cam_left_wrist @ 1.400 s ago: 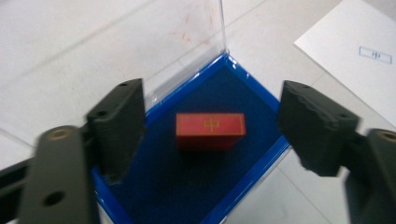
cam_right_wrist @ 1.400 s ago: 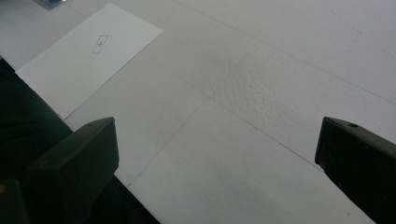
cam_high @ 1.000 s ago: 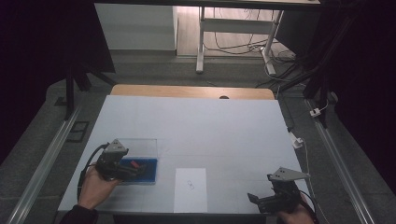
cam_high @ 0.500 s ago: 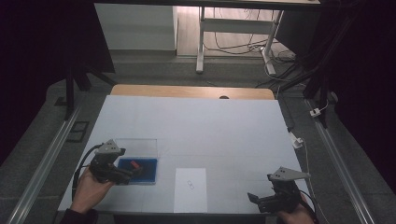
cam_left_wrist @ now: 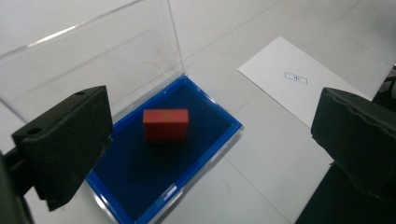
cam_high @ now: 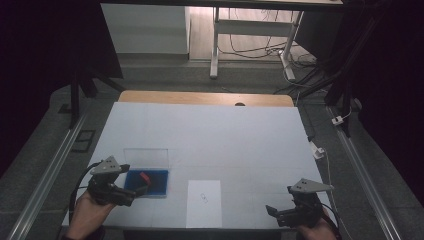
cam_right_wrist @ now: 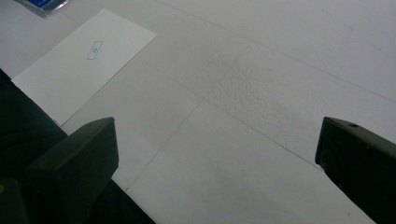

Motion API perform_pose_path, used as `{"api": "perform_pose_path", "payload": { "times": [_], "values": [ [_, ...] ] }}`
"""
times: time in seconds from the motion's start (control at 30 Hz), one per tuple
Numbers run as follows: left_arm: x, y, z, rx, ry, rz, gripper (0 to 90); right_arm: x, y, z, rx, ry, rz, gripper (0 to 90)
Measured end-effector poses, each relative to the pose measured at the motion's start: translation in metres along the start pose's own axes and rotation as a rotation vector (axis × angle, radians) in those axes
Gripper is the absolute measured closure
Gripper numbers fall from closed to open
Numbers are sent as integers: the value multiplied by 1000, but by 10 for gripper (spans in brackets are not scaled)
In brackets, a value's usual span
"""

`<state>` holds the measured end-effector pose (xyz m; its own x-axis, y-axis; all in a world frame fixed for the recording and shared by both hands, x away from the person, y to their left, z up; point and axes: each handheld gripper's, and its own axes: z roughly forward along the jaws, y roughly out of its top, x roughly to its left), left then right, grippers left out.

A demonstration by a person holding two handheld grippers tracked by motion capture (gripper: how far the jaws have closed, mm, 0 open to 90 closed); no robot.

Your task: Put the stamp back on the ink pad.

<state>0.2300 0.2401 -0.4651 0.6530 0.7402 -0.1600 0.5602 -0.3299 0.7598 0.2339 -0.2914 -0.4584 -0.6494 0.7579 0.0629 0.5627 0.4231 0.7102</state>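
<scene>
Both grippers spread, nothing between jaws; left gripper [cam_high: 134,192] has just opened fully, withdrawn from red block [cam_left_wrist: 166,124] in blue tray [cam_left_wrist: 211,140]; right gripper [cam_high: 274,212] unmoved.

white paper sheet [cam_high: 204,202], pale tabletop [cam_high: 220,135]

The tabletop [cam_high: 210,135] is viewed whole from high above its near edge, while the left gripper view is held close over the blue tray [cam_left_wrist: 140,186] near the near-left corner, and the white sheet [cam_right_wrist: 84,60] is shared by all three views.
</scene>
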Motion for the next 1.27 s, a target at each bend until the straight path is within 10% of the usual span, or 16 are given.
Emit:
{"api": "perform_pose_path", "payload": {
  "times": [1.27],
  "values": [
    [-4, -46, -32, 44, 85, -103, 0, 2, -1, 0, 12, -14, -8, 0]
  ]
}}
